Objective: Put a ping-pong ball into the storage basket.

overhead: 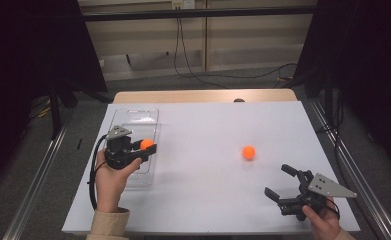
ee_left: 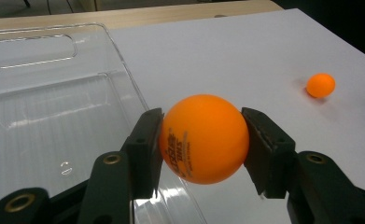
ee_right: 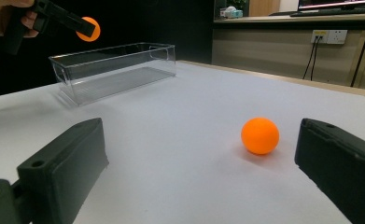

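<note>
High view: the left gripper clamps a printed orange plastic ball above the right wall of the clear rectangular plastic box, whose long axis runs away from the person. A round ball has no long axis. The right gripper gapes wide near a second orange ball on the white bench, well right of the box.

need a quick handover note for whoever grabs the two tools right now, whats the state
Left tool: shut on an orange ball, held in the air at the near right edge of the clear bin, not yet released.
Right tool: open, holding nothing, low over the white table at its near right, jaws facing the second orange ball.
Second ball: loose on the table, right of centre, apart from the bin.
Bin: at the table's left, nothing inside as far as the views show.
Done: first ball picked up and brought to the bin.
Left, by my reading: drop it in the bin, then likely grasp the second ball and bin it too.
</note>
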Motion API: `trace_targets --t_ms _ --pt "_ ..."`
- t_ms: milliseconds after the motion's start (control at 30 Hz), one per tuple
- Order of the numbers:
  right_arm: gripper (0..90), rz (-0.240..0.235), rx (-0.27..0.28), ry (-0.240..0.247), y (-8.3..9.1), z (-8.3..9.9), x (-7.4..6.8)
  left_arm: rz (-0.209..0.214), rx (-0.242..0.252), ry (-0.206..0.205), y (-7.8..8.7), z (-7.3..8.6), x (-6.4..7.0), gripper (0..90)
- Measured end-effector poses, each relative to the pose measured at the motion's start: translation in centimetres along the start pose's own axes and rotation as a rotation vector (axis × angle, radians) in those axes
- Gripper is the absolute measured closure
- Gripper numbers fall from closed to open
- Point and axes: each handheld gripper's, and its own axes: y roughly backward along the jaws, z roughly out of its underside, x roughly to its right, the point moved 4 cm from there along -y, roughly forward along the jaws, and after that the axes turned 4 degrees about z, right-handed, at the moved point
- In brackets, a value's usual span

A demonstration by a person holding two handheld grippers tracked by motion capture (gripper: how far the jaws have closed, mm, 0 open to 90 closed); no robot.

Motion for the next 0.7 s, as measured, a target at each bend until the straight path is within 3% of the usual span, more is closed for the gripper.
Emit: trace_targets --t_ms 467,700 --pt "1.8 -0.002 0.003 -0.001 0.03 -0.04 -0.01 -0.014 0.015 0.013 -0.1 -0.22 -0.45 50.9" --pt "1.8 -0.001 0.003 -0.001 -0.02 -0.03 0.01 -0.047 0.024 0.015 0.1 -0.4 -0.9 50.9"
